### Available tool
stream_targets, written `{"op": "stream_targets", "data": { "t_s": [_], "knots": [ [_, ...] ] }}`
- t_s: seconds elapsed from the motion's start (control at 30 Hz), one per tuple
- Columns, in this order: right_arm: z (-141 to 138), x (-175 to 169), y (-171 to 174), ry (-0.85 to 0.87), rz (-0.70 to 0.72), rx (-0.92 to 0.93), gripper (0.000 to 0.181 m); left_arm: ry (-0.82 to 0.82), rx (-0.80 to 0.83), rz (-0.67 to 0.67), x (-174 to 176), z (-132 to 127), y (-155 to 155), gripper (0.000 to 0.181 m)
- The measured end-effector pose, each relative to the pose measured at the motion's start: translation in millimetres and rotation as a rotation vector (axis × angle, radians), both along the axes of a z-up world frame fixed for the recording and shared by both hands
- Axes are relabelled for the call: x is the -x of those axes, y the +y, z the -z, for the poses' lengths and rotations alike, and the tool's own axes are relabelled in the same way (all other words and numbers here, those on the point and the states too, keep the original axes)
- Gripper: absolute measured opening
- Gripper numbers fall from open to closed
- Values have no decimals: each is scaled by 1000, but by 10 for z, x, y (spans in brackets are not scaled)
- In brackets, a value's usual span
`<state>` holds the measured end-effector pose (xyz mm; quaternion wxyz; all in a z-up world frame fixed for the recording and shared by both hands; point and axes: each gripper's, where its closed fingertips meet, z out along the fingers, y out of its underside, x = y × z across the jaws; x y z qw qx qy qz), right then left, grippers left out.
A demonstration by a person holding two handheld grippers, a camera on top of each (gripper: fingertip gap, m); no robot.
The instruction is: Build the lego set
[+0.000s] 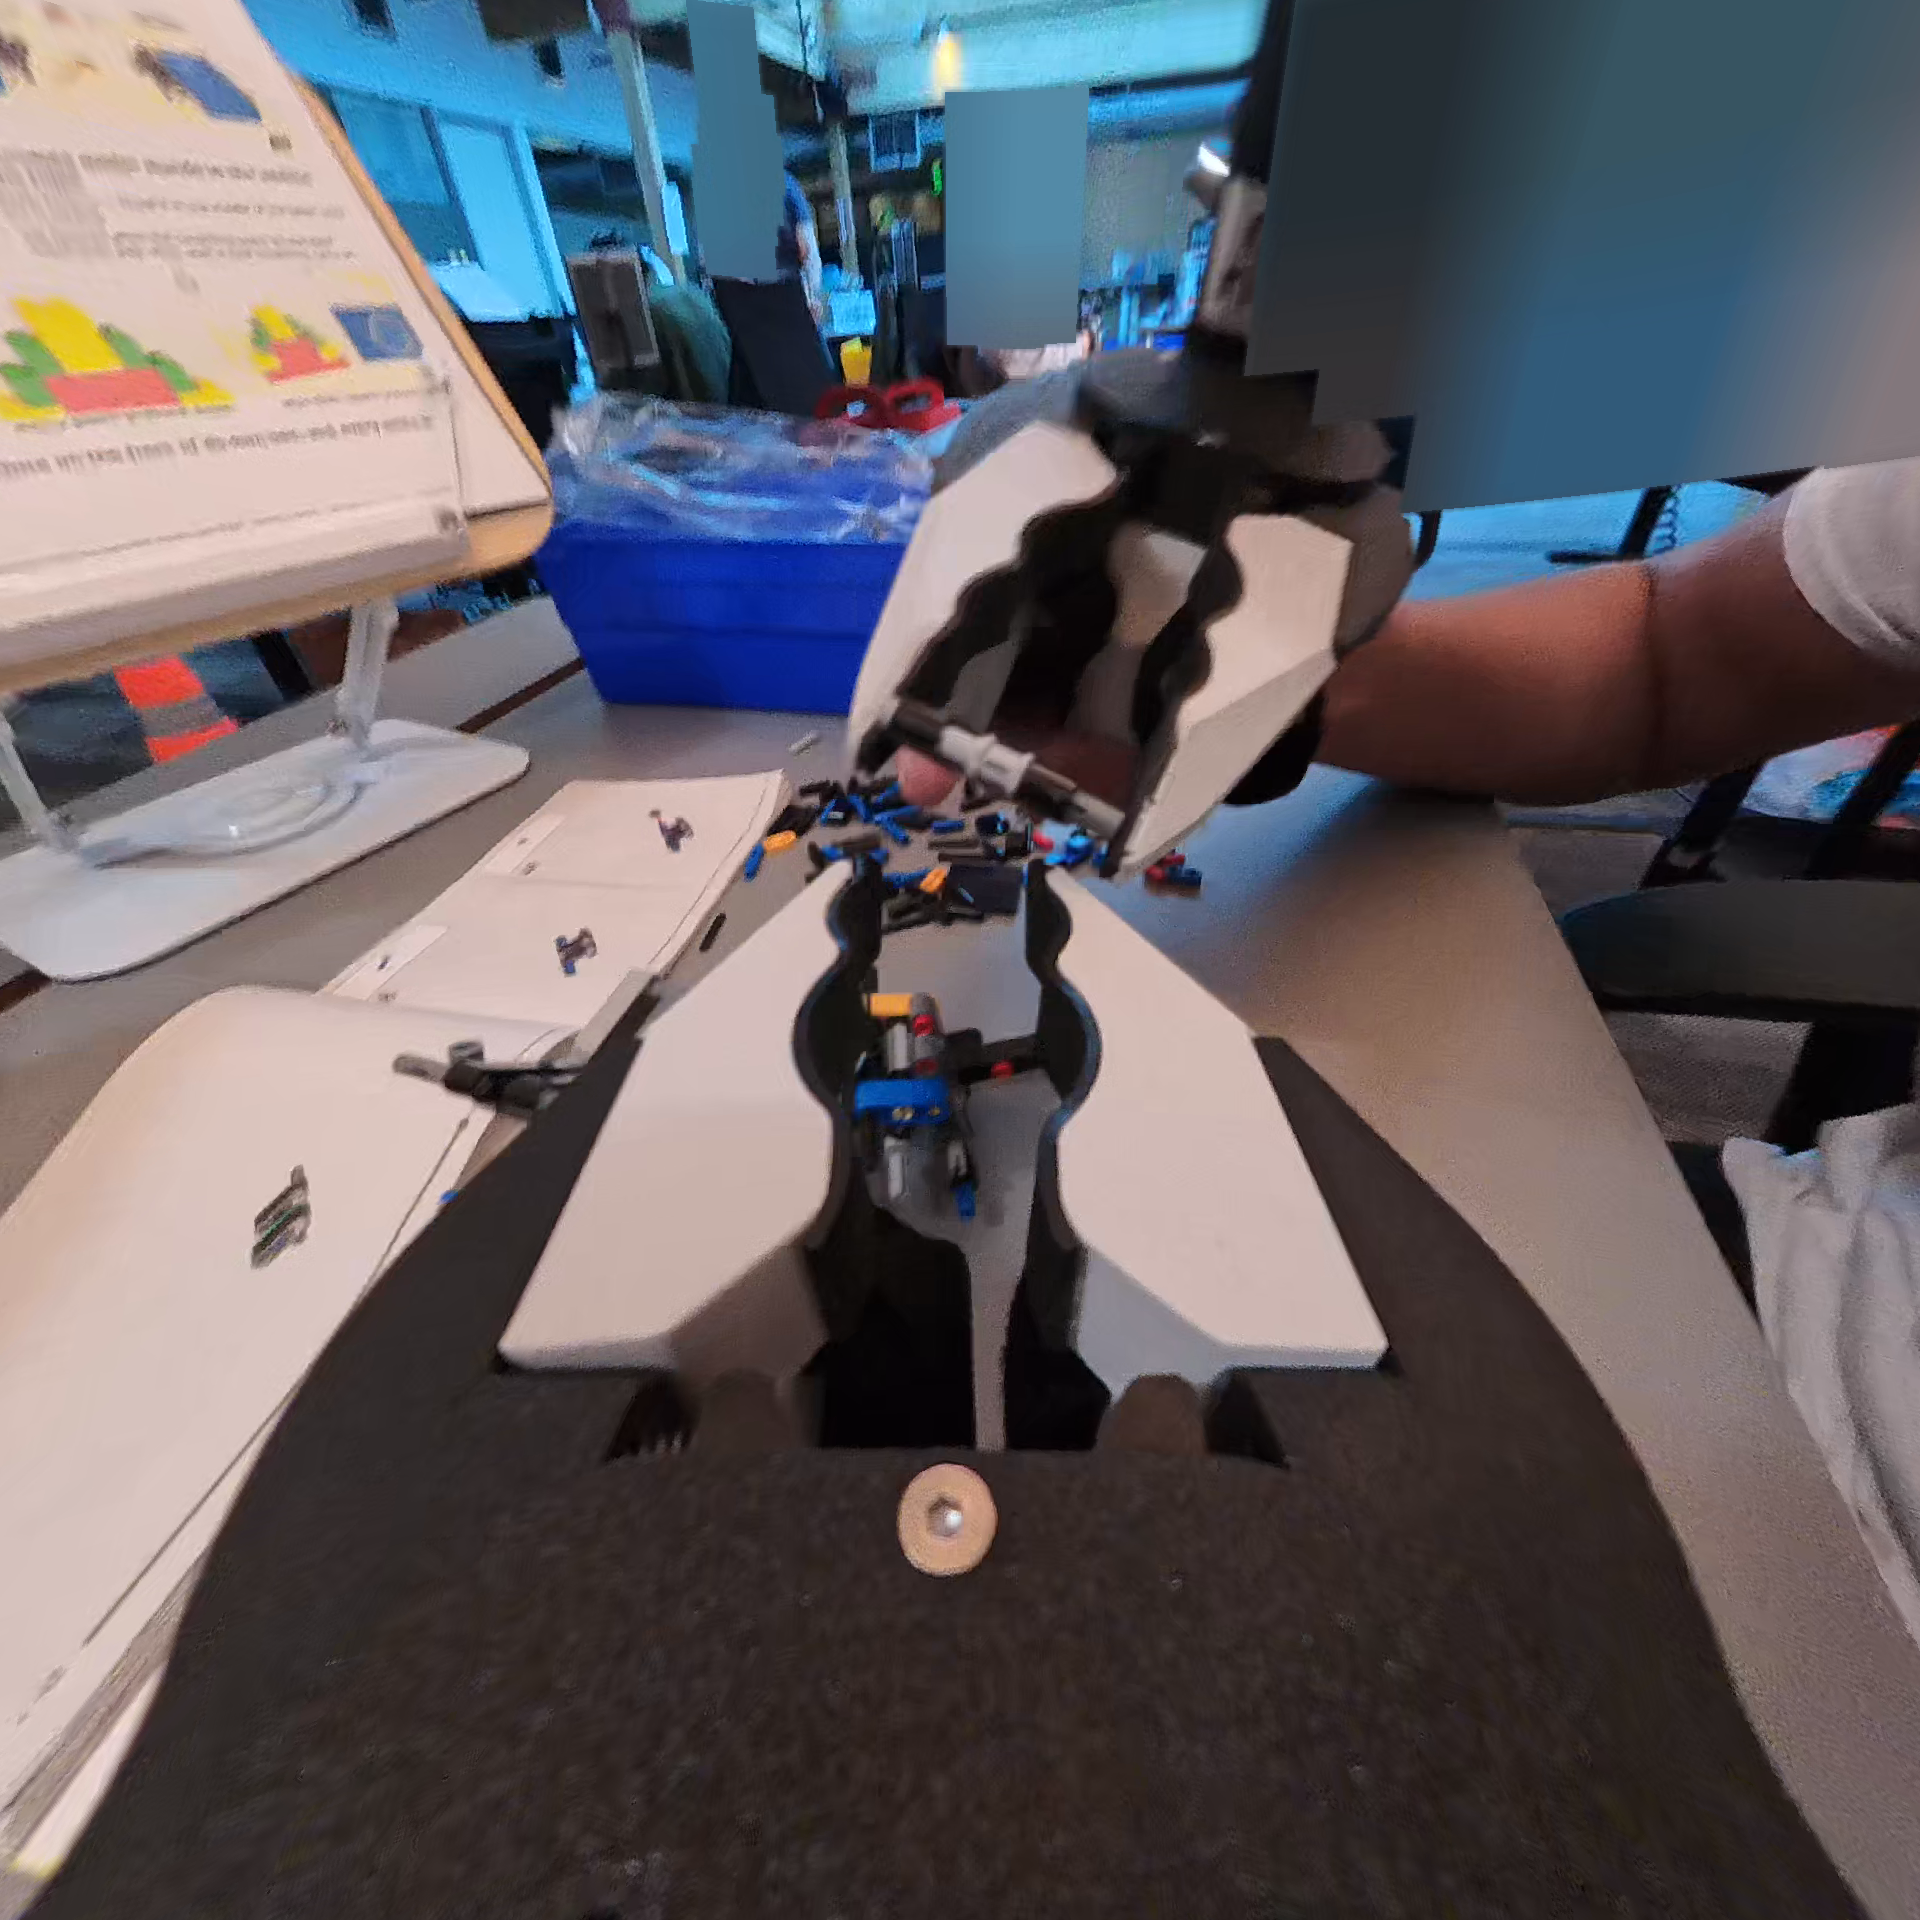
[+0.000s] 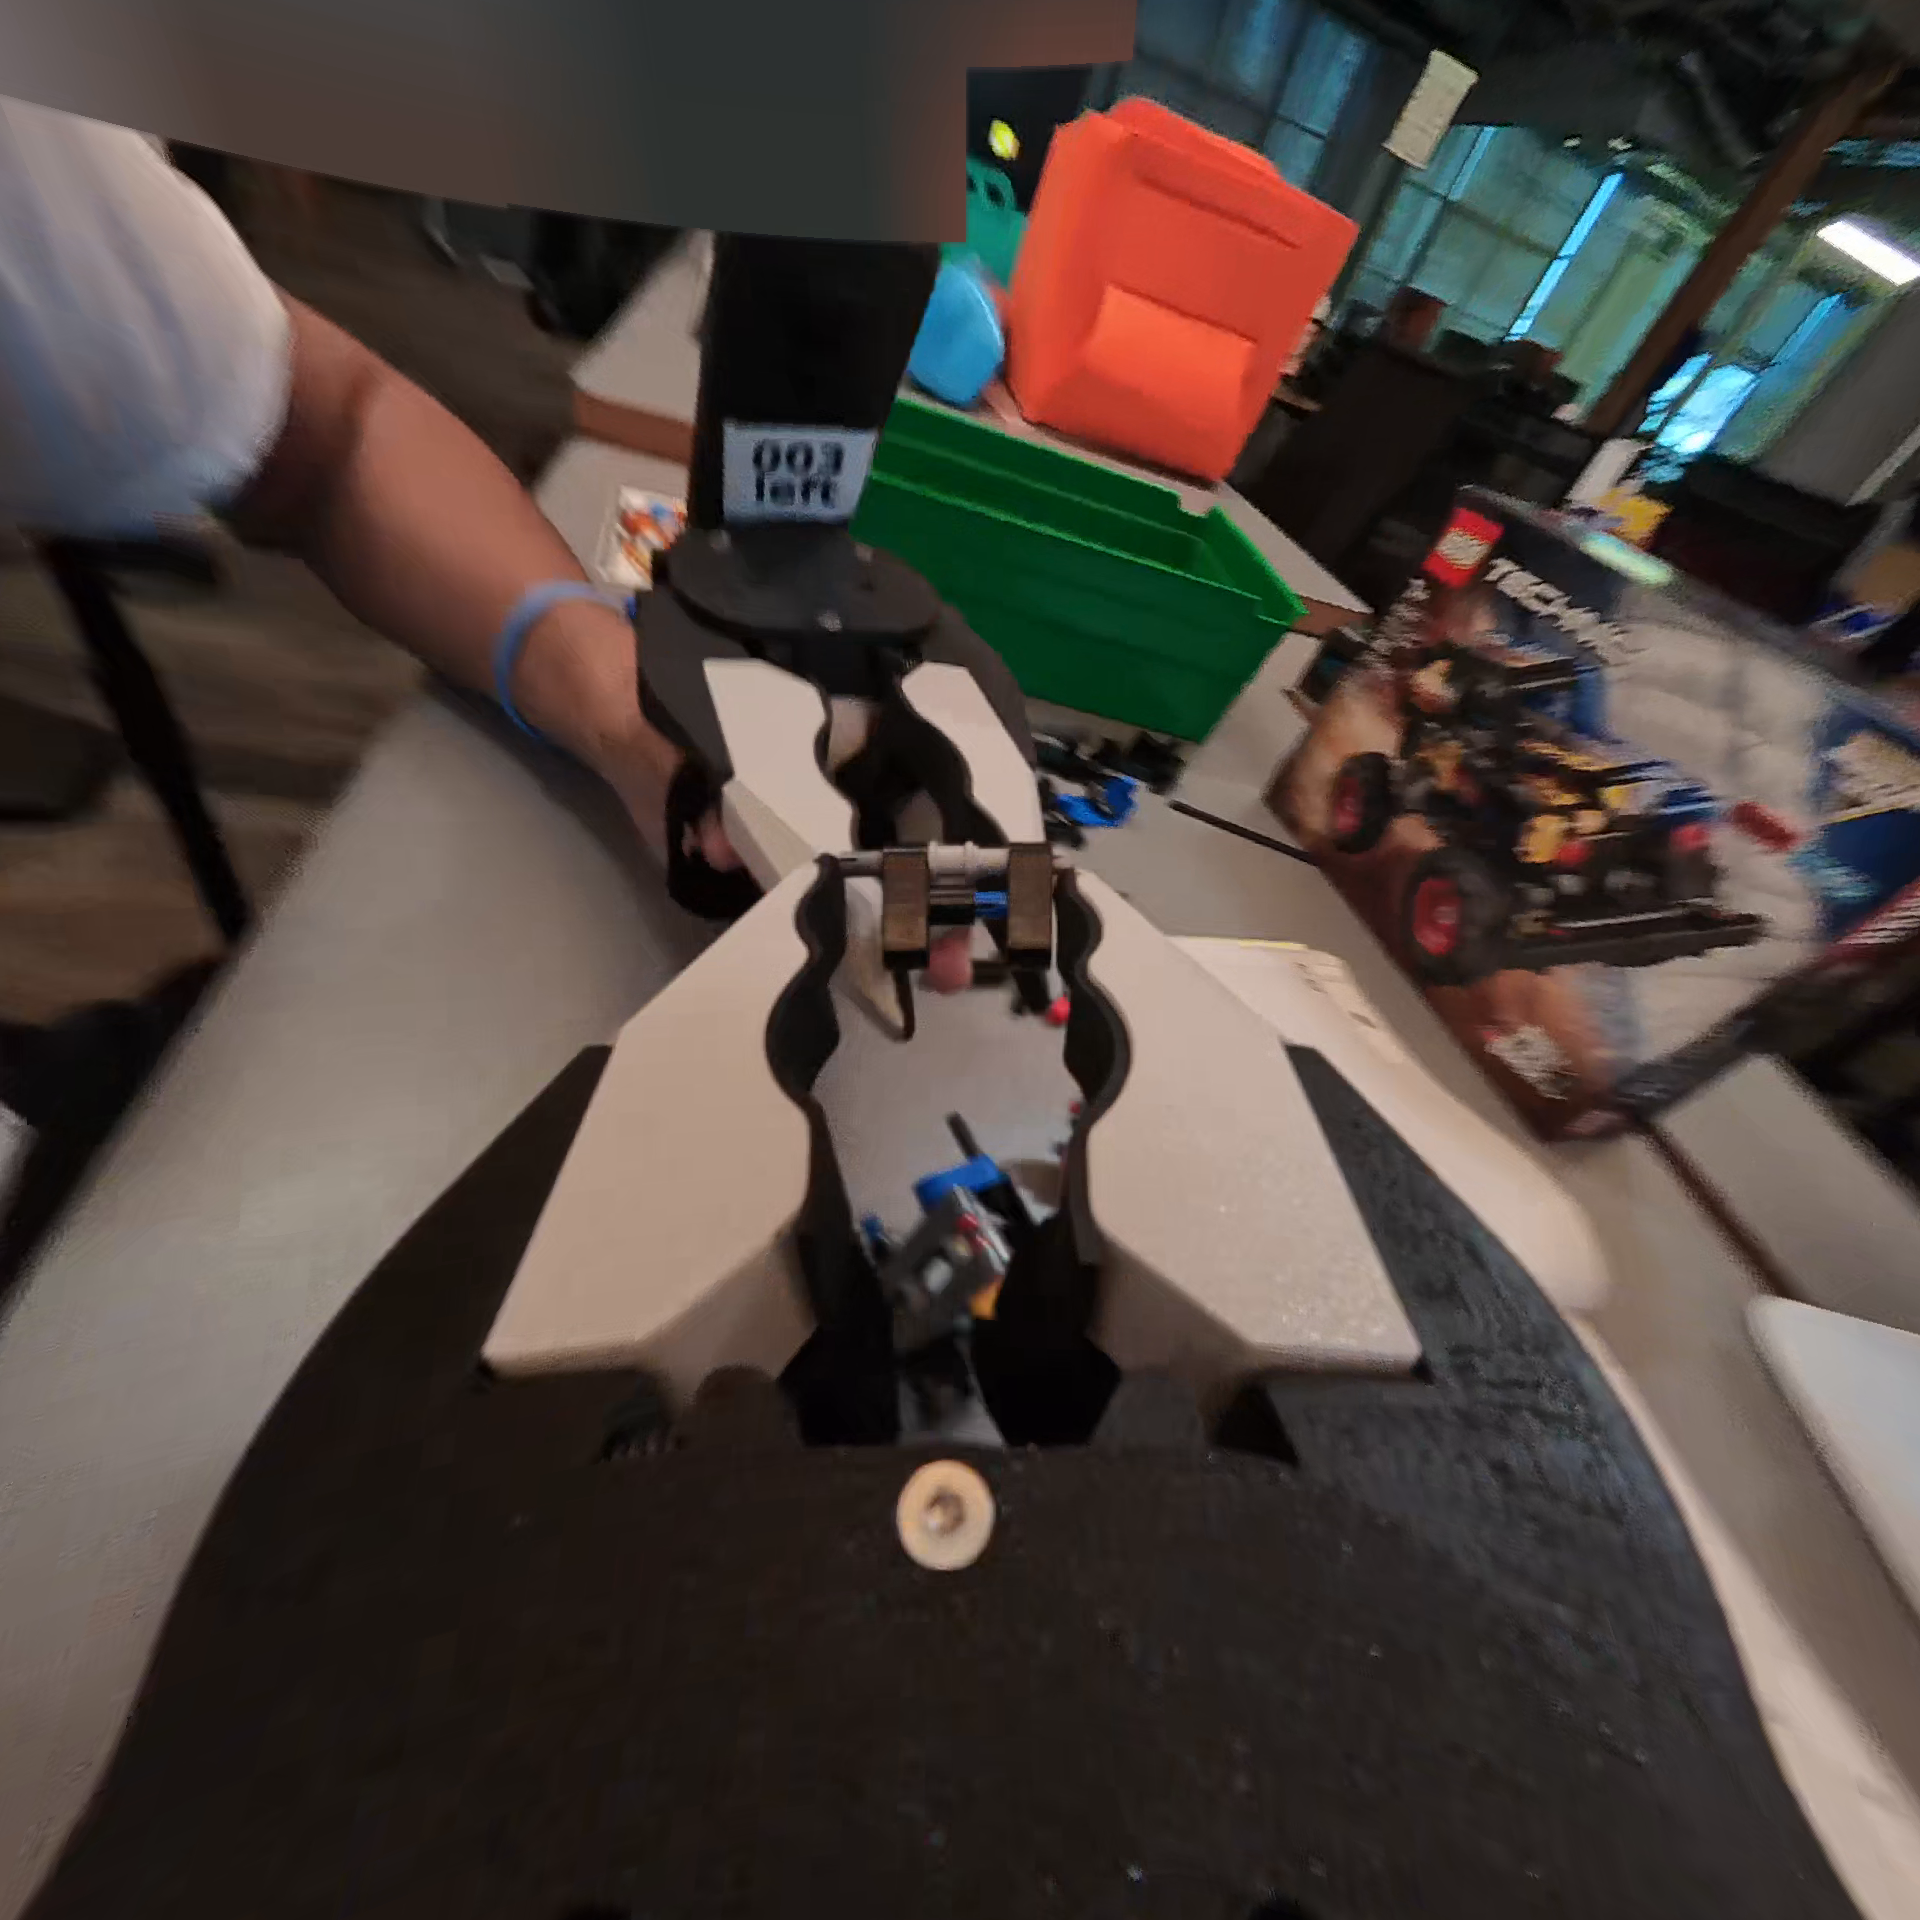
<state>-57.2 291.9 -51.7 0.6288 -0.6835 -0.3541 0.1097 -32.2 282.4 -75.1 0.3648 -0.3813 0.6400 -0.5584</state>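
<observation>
We clamped an axle assembly (image 2: 961, 878) between the tips of our right hand-held gripper (image 2: 951, 883), raising it clear of the bench (image 1: 1351, 1018) so both ends stayed reachable. Our left hand-held gripper (image 1: 945, 883) hovered released, gripping nothing, framing the half-built lego model (image 1: 914, 1091) below it. Loose pins (image 1: 935, 831) lay scattered just beyond, near the open instruction pages (image 1: 582, 914).
</observation>
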Motion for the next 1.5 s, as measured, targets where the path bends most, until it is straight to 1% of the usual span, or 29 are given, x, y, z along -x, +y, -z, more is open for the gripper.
{"op": "stream_targets", "data": {
  "t_s": [0.03,0.1,0.17,0.23,0.3,0.37,0.43,0.47,0.5,0.57,0.63,0.7,0.73,0.77,0.87,0.93,1.0,1.03,1.1,1.23,1.37,1.5],
  "knots": [
    [15,-71,11,-69,47,-28,39,37,23,7,-9,14,55,25],
    [43,-198,21,-181,122,-77,39,75,104,19,-14,-40,190,24],
    [85,-268,26,-264,174,-100,40,102,236,58,-6,-127,239,24],
    [97,-223,23,-343,198,-146,40,160,335,112,-12,-101,158,29],
    [122,-147,32,-449,216,-196,40,200,391,117,-44,-44,112,24],
    [152,-121,54,-547,243,-225,39,212,435,144,-37,-31,90,13],
    [161,-139,74,-591,268,-237,39,222,461,150,-33,-26,123,13],
    [169,-176,88,-606,286,-234,39,224,466,143,-34,-28,167,16],
    [177,-214,100,-615,301,-233,39,219,475,135,-34,-44,216,24],
    [220,-258,118,-626,311,-217,39,204,506,145,-27,-92,231,26],
    [259,-237,136,-658,312,-223,39,228,479,187,-12,-58,88,28],
    [301,-194,150,-718,305,-238,40,227,432,163,-24,-29,39,27],
    [318,-177,155,-740,304,-245,40,214,424,147,-22,-38,50,11],
    [318,-162,156,-752,304,-258,39,210,422,132,-26,-36,68,5],
    [311,-165,167,-750,315,-262,39,204,447,117,-31,-41,83,6],
    [332,-227,203,-757,369,-227,41,201,430,82,-39,-33,113,6],
    [350,-353,256,-835,458,-214,40,203,428,102,-18,-45,68,6],
    [378,-375,262,-871,468,-208,37,208,426,104,-17,-38,47,6],
    [377,-327,251,-887,455,-236,32,212,410,97,-19,-19,23,5],
    [373,-349,253,-934,485,-237,33,200,408,61,-31,-16,46,5],
    [356,-294,228,-917,477,-236,37,182,399,30,-50,-19,74,6],
    [345,-315,228,-918,492,-239,33,179,425,13,-64,-11,76,6]
  ]
}}
